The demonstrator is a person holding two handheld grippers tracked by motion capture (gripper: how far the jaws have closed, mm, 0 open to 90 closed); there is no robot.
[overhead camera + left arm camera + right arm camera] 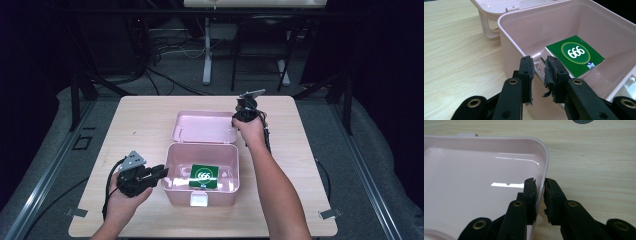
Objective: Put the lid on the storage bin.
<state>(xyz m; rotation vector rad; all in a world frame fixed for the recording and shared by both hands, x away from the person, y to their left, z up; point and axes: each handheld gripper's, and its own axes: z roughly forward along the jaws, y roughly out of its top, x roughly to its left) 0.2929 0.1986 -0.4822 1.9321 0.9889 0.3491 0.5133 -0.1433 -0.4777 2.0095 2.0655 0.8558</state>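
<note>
Lid lies flung back at frame centre, above the pink box holding the green card. We pinch both rims, right gripper on lid, left gripper on box wall; swing over slowly, bracing firmly.

The green card inside the pink box reads "666" in white.
</note>
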